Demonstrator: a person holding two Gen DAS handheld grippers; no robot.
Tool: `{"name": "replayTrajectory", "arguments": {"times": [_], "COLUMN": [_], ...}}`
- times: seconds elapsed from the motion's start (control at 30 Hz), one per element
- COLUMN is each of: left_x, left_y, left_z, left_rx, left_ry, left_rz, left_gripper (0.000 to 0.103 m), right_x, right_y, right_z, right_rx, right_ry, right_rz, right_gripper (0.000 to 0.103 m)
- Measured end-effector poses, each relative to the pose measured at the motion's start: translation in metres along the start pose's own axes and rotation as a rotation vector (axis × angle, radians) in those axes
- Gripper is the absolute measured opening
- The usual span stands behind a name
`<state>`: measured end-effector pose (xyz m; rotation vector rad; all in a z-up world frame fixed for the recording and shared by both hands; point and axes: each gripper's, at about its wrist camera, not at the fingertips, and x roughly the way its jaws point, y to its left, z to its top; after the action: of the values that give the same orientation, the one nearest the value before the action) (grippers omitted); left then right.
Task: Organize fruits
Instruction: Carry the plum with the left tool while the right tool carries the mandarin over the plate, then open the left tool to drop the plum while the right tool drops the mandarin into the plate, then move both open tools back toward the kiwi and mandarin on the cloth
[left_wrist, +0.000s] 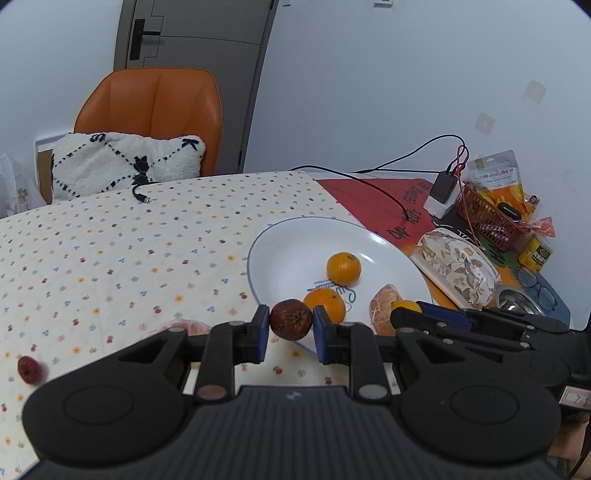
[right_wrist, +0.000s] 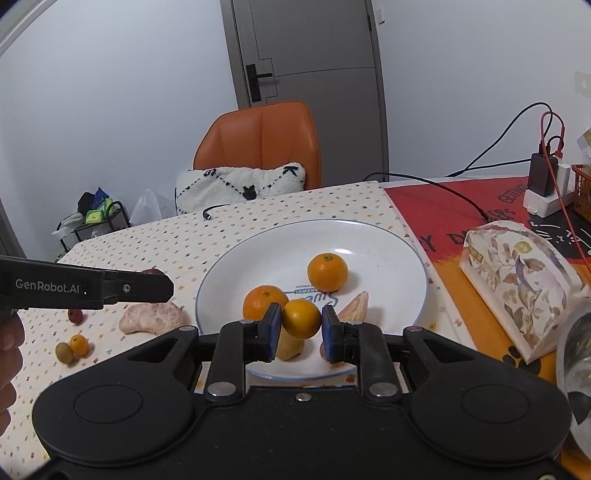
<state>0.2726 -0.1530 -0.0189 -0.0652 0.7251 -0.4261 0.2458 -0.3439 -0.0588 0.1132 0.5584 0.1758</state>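
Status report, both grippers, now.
Left gripper shut on dark red fruit. Right gripper shut on small orange over plate. Nothing blocking.

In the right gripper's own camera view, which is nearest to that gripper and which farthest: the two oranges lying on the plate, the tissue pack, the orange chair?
1. Orange on the plate, just left of the right gripper, whose jaws hold a small orange.
2. Second orange, farther back on the plate, slightly right.
3. Tissue pack, off to the right on the table.
4. Orange chair, behind the table.

Plate (right_wrist: 388, 254) far half bare, passable; two oranges (right_wrist: 327, 272) mid-plate; tissue pack (right_wrist: 524, 280) blocks right; tablecloth (left_wrist: 110, 240) left clear.
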Motion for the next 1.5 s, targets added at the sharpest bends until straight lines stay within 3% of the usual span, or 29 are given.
{"name": "replayTrajectory", "arguments": {"times": [0.1, 0.17, 0.63, 0.73, 0.9, 0.97, 1.2, 1.27, 1.37, 1.5], "left_x": [0.006, 0.010, 0.032, 0.030, 0.024, 0.020, 0.000, -0.007, -0.017, -0.028], "left_y": [-0.001, -0.002, -0.012, -0.015, -0.011, -0.007, 0.007, 0.012, 0.018, 0.029], "left_z": [0.002, 0.003, 0.009, 0.008, 0.001, -0.002, -0.013, -0.016, -0.020, -0.027], "left_rx": [0.006, 0.009, 0.020, 0.034, 0.051, 0.055, 0.069, 0.074, 0.093, 0.082], "left_ry": [0.007, 0.012, 0.023, 0.011, 0.027, 0.023, 0.003, -0.003, 0.000, 0.004], "left_rz": [0.008, 0.014, 0.028, 0.043, 0.047, 0.060, 0.103, 0.099, 0.081, 0.099], "left_gripper": [0.023, 0.023, 0.025, 0.032, 0.039, 0.052, 0.077, 0.083, 0.091, 0.093], "right_x": [0.003, 0.002, -0.007, -0.008, -0.009, -0.010, -0.010, -0.011, -0.015, -0.015], "right_y": [0.000, 0.002, -0.008, -0.010, -0.007, -0.004, 0.006, 0.010, 0.018, 0.026], "right_z": [0.002, 0.001, -0.011, -0.013, -0.015, -0.015, -0.013, -0.013, -0.014, -0.016], "right_rx": [-0.023, -0.042, 0.012, 0.022, 0.025, 0.023, 0.019, 0.017, 0.005, -0.002], "right_ry": [-0.017, -0.025, -0.002, 0.003, 0.006, 0.006, 0.008, 0.005, -0.009, -0.002], "right_rz": [0.006, -0.001, 0.027, 0.030, 0.038, 0.042, 0.055, 0.056, 0.060, 0.075], "right_gripper": [0.023, 0.035, 0.037, 0.043, 0.043, 0.044, 0.051, 0.062, 0.070, 0.077]}}
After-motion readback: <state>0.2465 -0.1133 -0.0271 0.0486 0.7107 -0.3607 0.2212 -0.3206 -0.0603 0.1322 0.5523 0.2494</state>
